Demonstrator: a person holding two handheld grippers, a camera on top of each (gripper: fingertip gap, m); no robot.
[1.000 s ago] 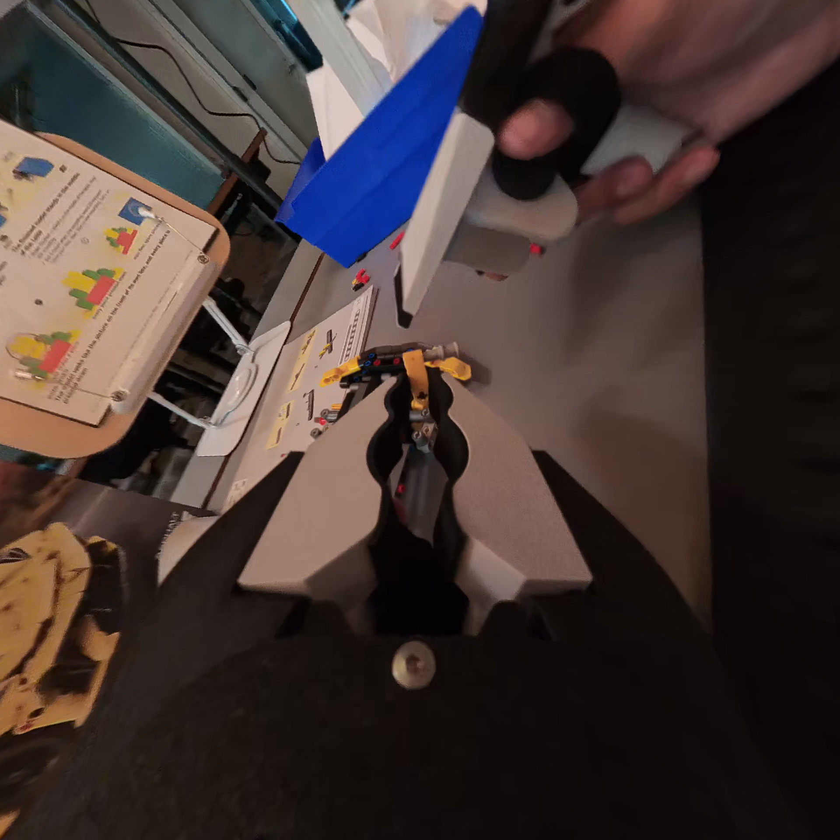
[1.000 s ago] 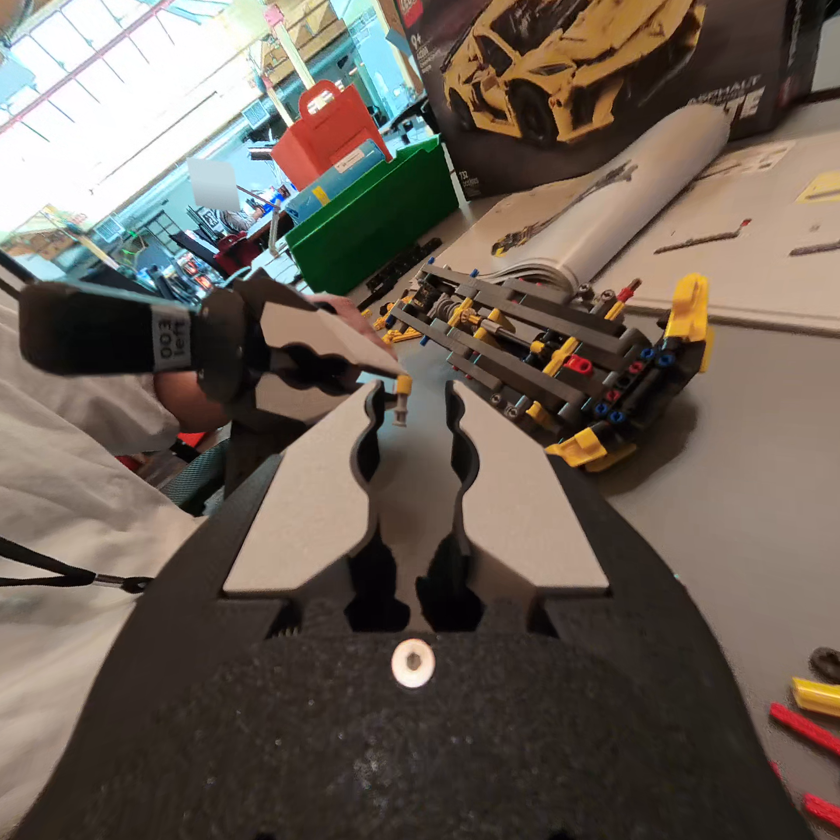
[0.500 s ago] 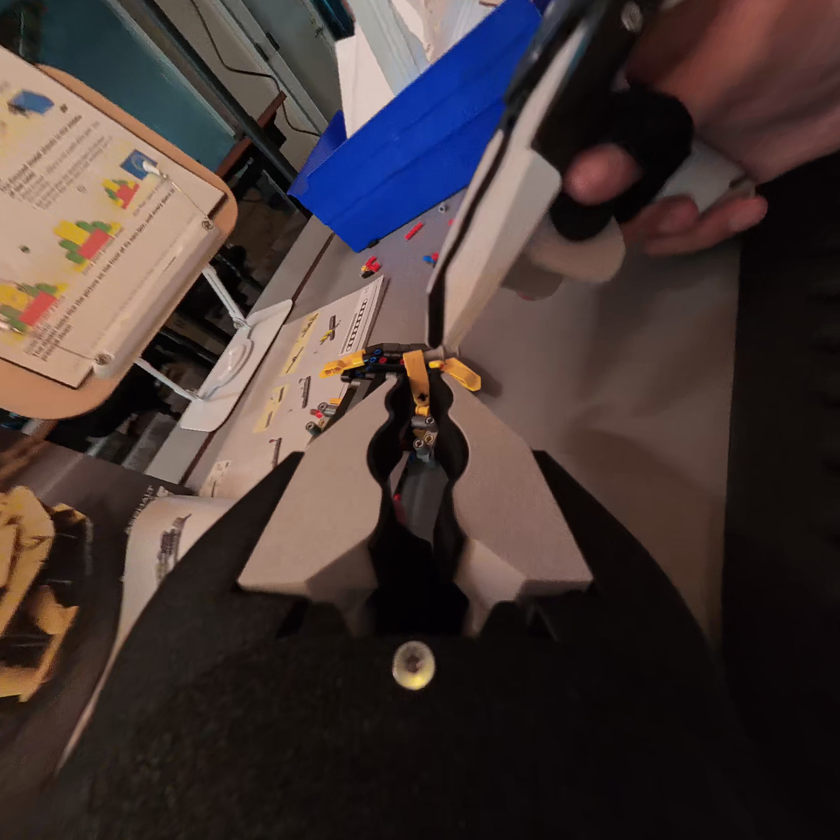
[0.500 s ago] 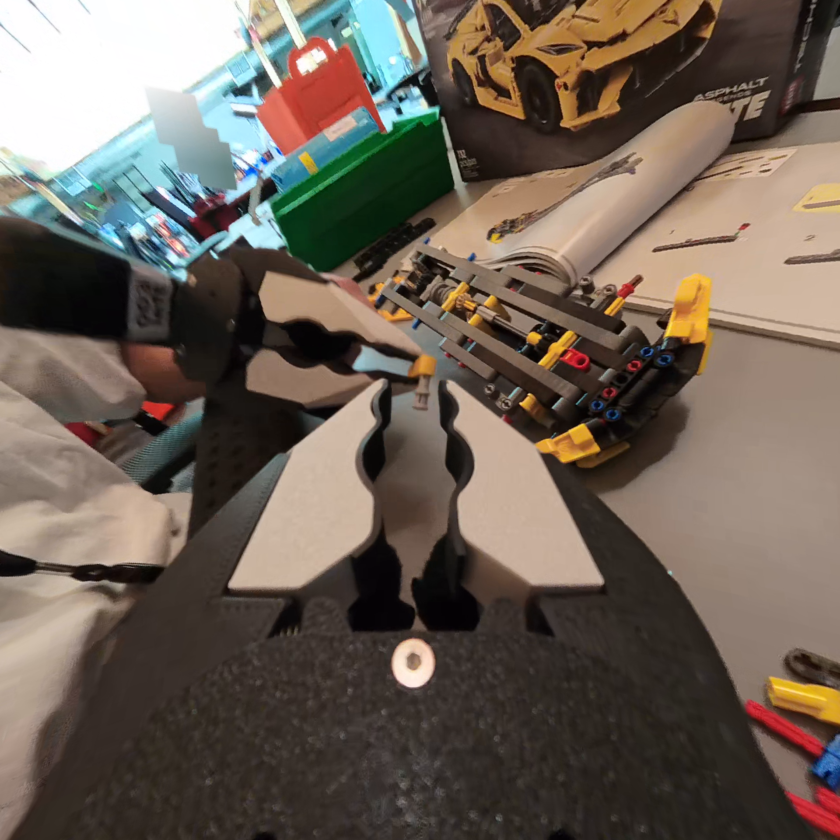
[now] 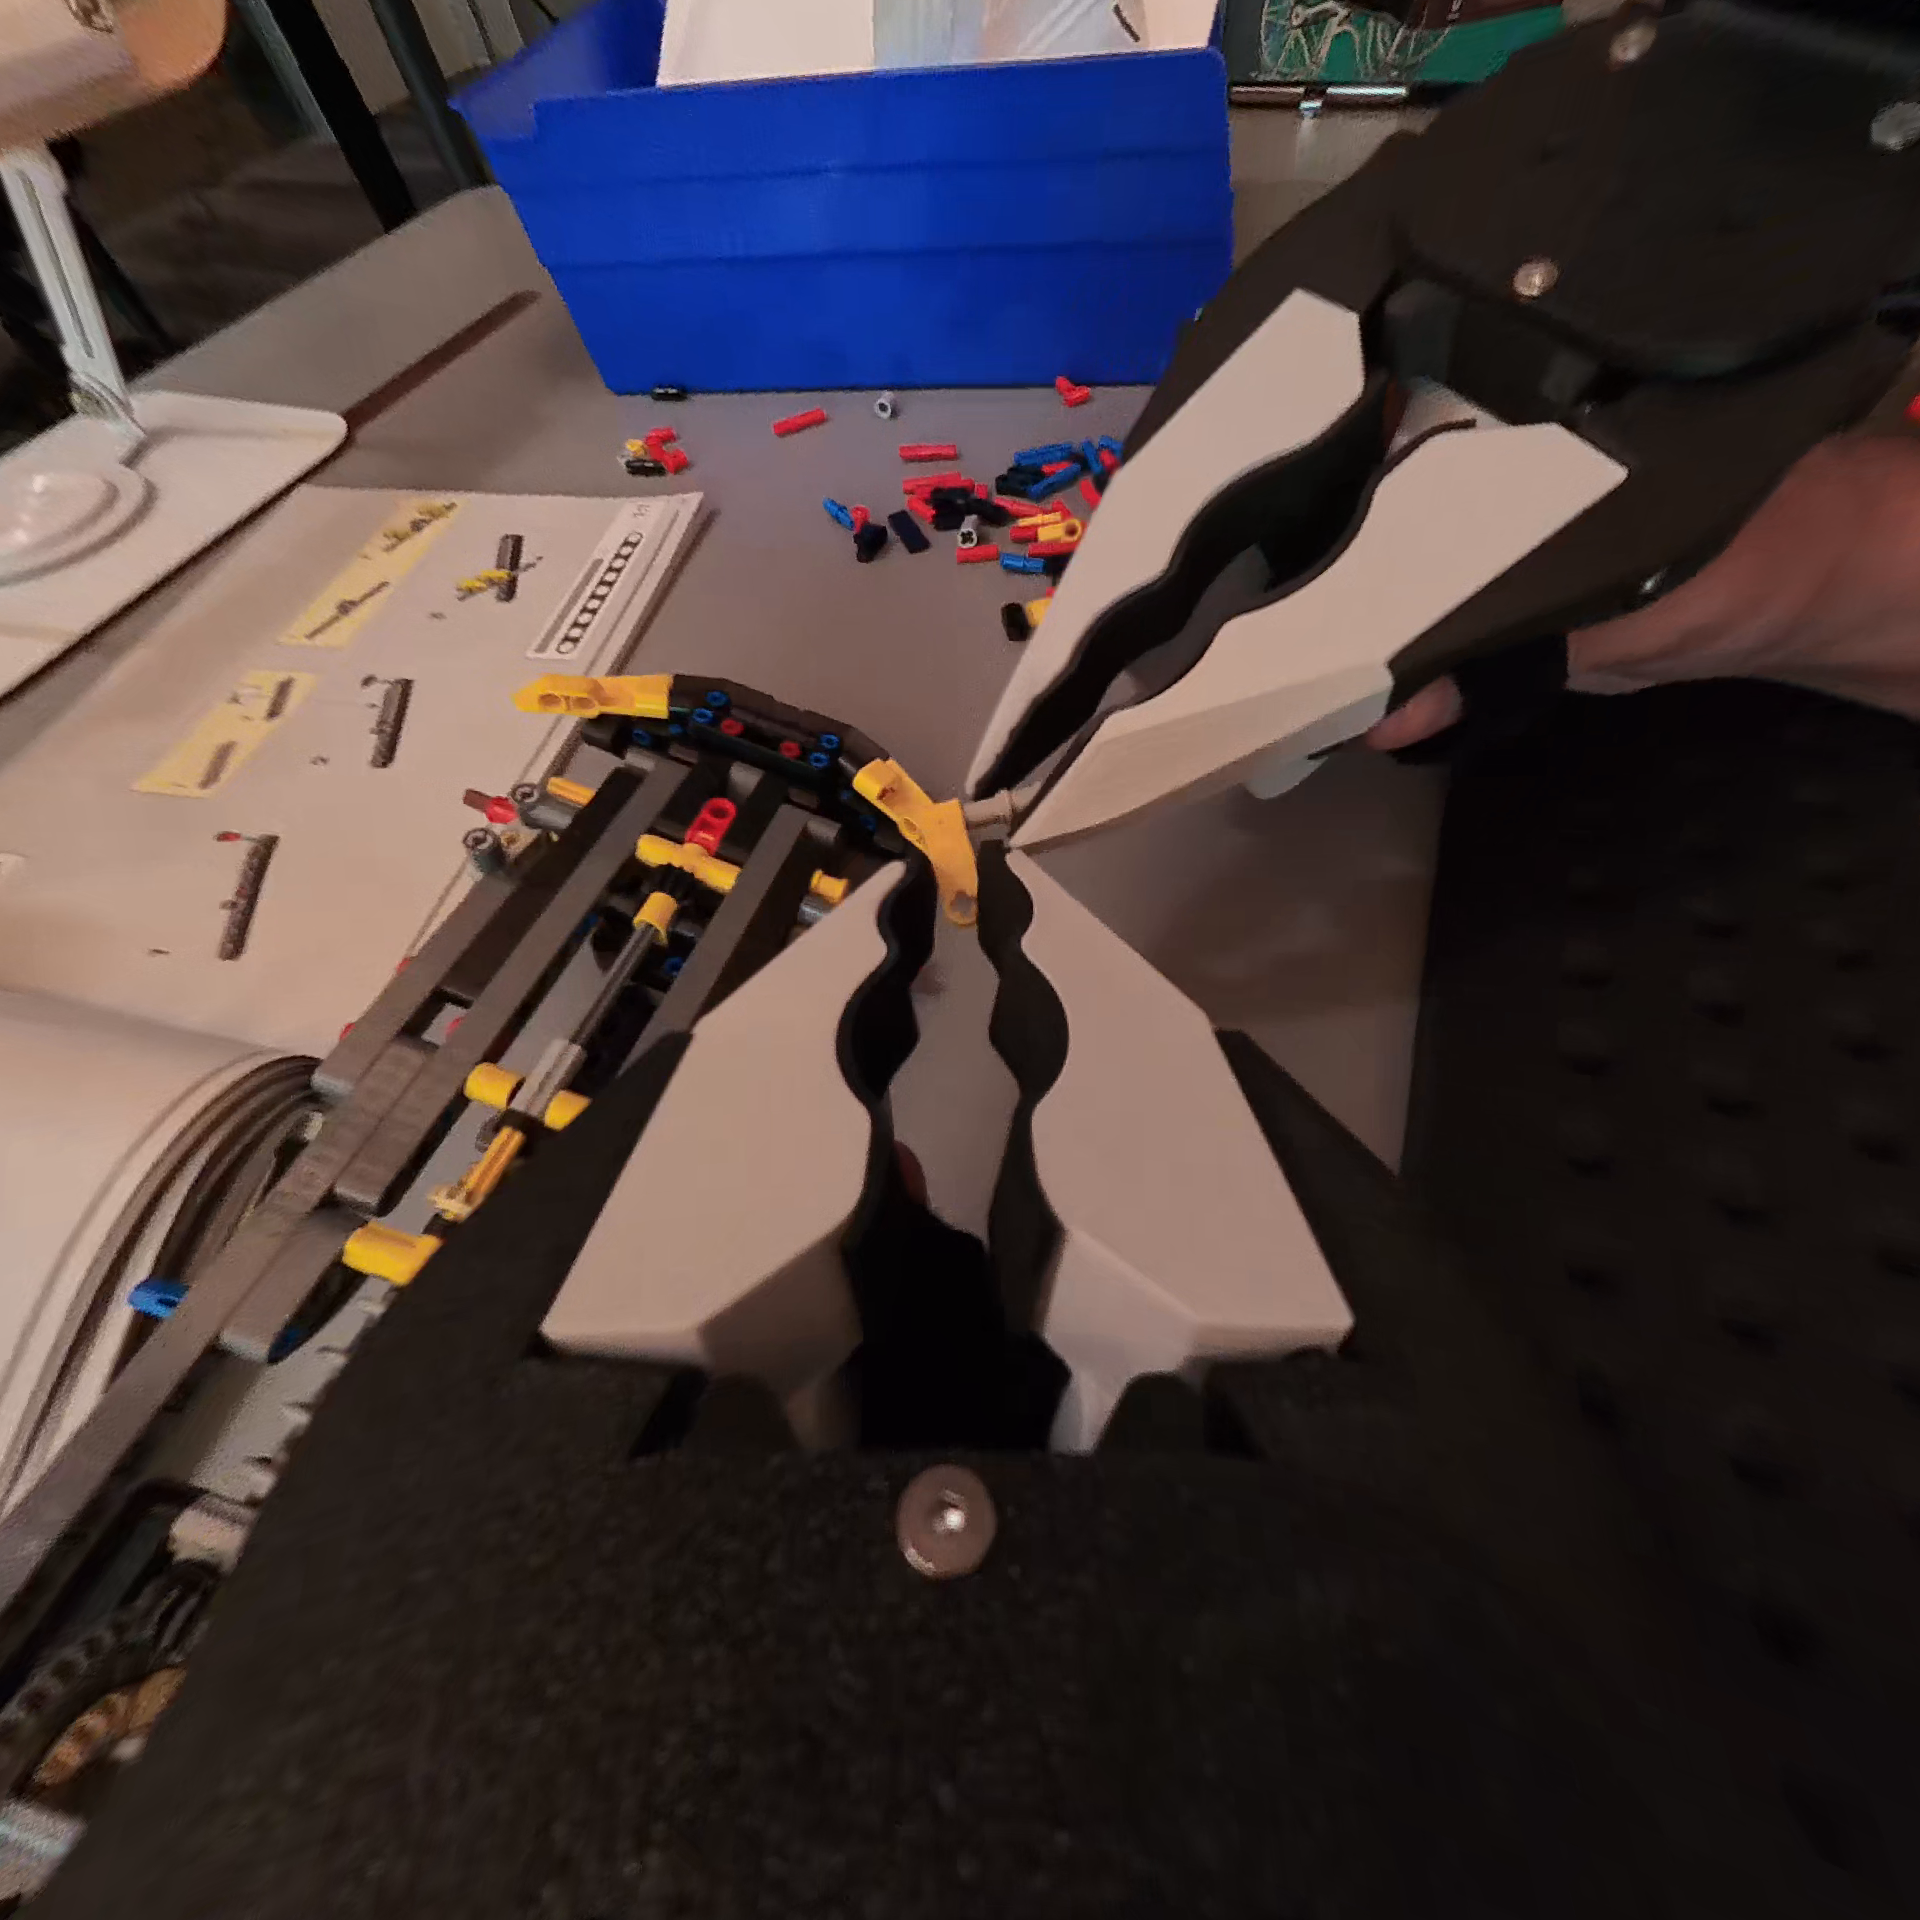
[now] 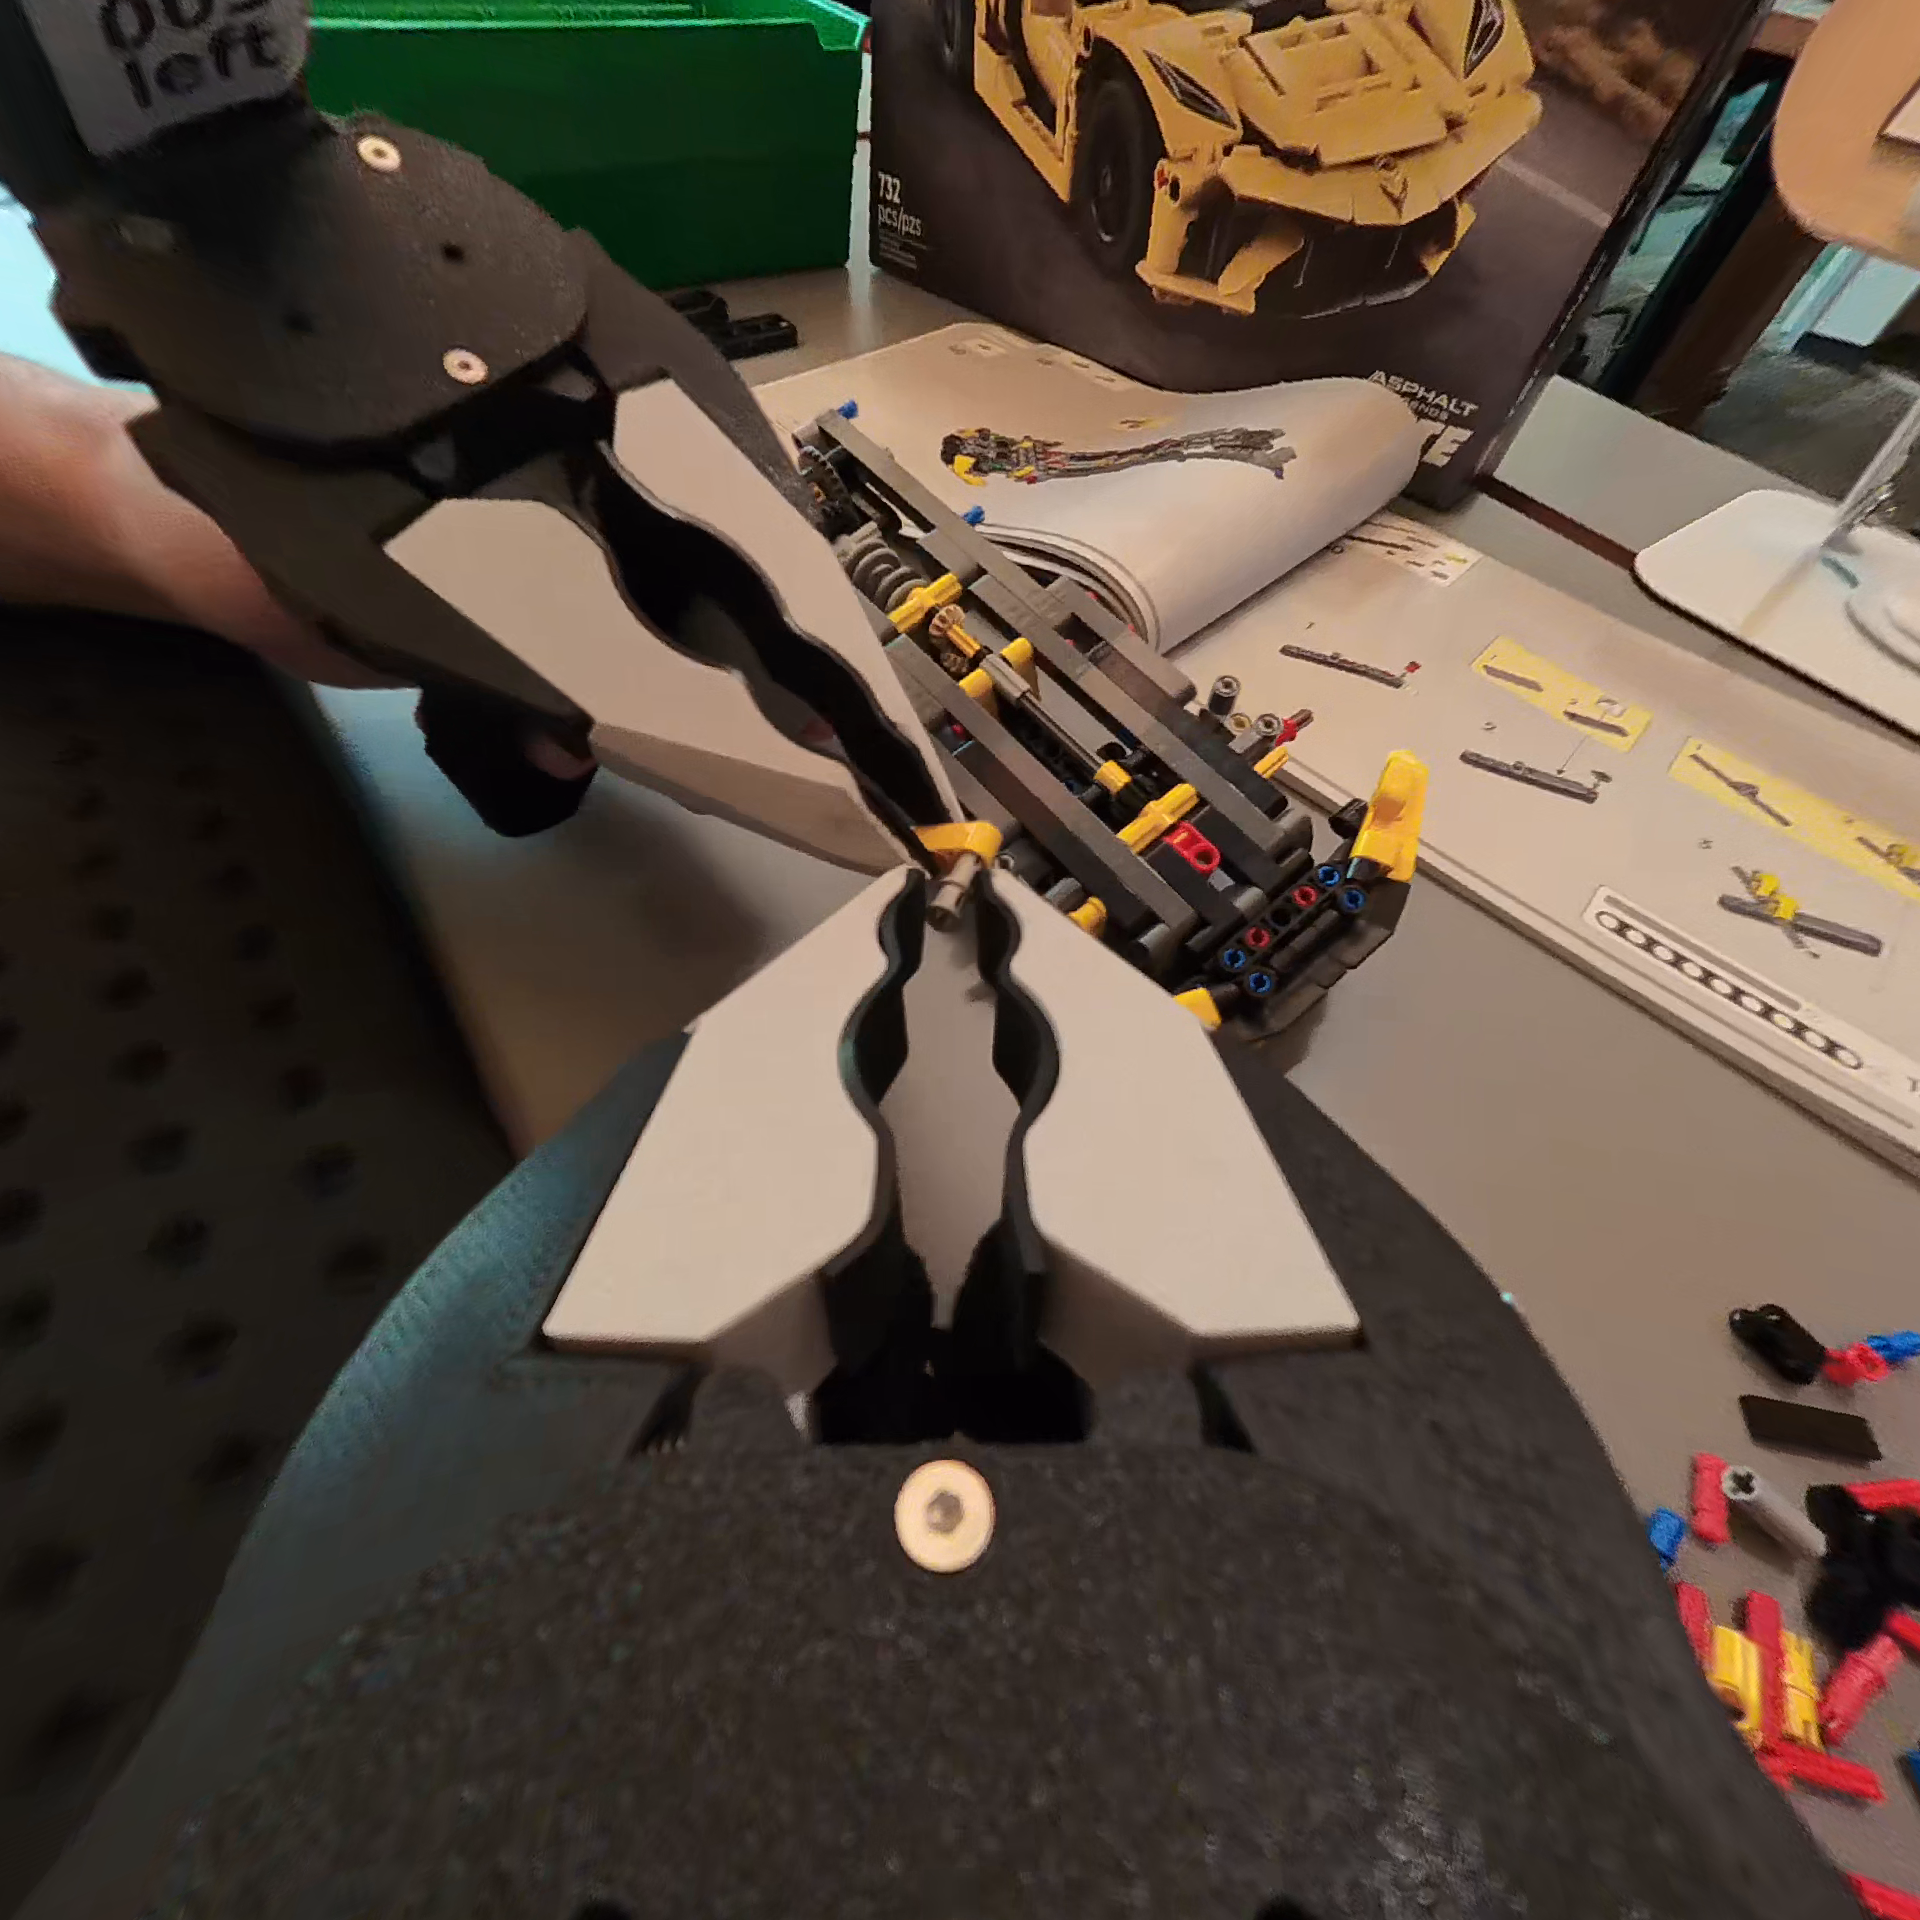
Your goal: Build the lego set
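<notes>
Pin going into yellow corner piece of car chassis, both claws at the joint.

Grey bench (image 5: 790, 613) carries open instruction booklet (image 6: 1195, 488), set box (image 6: 1247, 187), blue bin (image 5: 862, 218), loose-parts pile (image 5: 987, 509). Dark grey lego chassis (image 5: 582, 935) lies along the booklet edge. Left claw (image 5: 948, 883) spread slightly, fingertips straddling the yellow curved piece (image 5: 925, 831) at the chassis front corner; can't tell if it truly grips it. Right claw (image 6: 951, 883) pinching a small grey pin (image 6: 951, 894), whose tip meets the yellow piece. To do well, I'd judge: keep the pin square to the hole, push straight along its axis, brace the yellow piece with the left claw so the chassis doesn't slide; let go only once seated.
</notes>
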